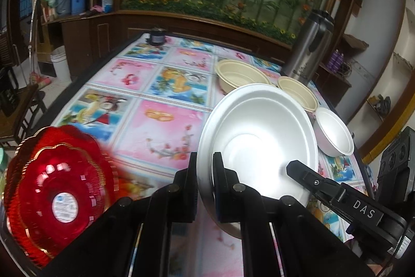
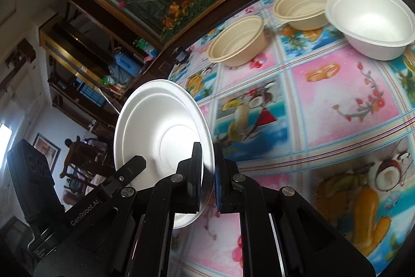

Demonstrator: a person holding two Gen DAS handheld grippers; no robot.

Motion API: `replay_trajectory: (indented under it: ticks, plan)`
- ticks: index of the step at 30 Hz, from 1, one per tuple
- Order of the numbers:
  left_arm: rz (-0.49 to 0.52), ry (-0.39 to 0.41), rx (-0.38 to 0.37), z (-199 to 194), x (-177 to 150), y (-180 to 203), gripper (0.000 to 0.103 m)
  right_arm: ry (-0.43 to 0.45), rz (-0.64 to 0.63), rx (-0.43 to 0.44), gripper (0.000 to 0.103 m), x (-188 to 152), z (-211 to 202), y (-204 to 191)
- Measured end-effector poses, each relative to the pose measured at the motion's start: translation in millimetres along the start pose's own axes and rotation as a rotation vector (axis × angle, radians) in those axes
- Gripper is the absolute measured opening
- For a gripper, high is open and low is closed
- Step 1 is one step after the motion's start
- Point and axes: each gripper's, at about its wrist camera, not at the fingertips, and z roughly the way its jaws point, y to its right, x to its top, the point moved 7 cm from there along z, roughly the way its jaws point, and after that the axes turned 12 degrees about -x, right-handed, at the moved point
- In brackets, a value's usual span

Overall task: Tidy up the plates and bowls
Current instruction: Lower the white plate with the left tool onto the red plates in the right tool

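White foam plate (image 1: 259,147) pinched at opposite rim edges by left gripper (image 1: 205,162) and right gripper (image 2: 207,155); uneven pull risks cracking it.

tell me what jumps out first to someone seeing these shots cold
A white foam plate, held on edge above the table between the left gripper and the right gripper, each pinching its rim. At lower left of the left wrist view sits a stack of red scalloped plates; beyond, the fruit-print tablecloth carries beige bowls.
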Motion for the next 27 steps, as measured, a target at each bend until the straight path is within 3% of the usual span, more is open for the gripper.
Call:
replay_trajectory:
  ticks: [27]
  plan:
    - [-0.155, 0.107, 0.156, -111, -30, -118, 0.009, -0.130, -0.242, 0.120, 0.008, -82, 32, -140]
